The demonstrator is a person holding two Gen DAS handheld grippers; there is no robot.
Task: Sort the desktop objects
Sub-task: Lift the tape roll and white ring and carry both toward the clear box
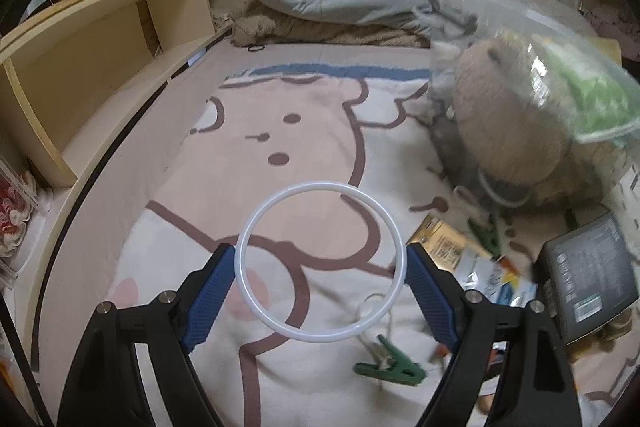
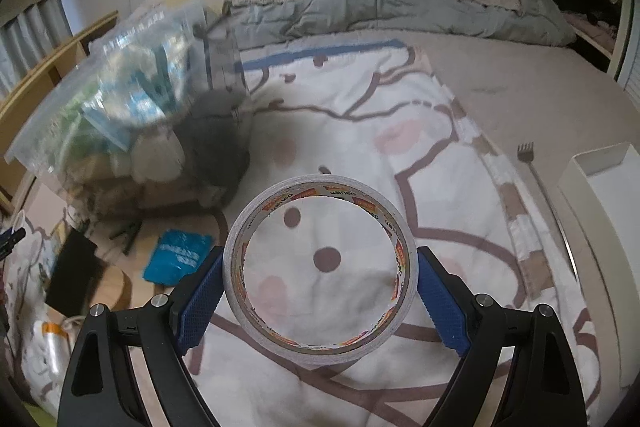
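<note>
Black grippers [image 1: 320, 263], ribbed blue pads [image 2: 200, 303]

In the left wrist view, a ring [image 1: 320, 262] sits low in the centre of the frame, between the jaws of the left gripper [image 1: 320, 267], above the blanket [image 1: 280, 131] spread on the bed. A clothes peg [image 1: 390, 367] lies below it on the blanket, a boxy pack [image 1: 592, 275] at the right edge, a shelf unit [image 1: 104, 59] at upper left. In the right wrist view, a tape roll [image 2: 320, 267] is between the jaws of the right gripper [image 2: 320, 279]; a filled bag [image 2: 120, 99] stands upper left, a tray [image 2: 600, 211] at right.
</note>
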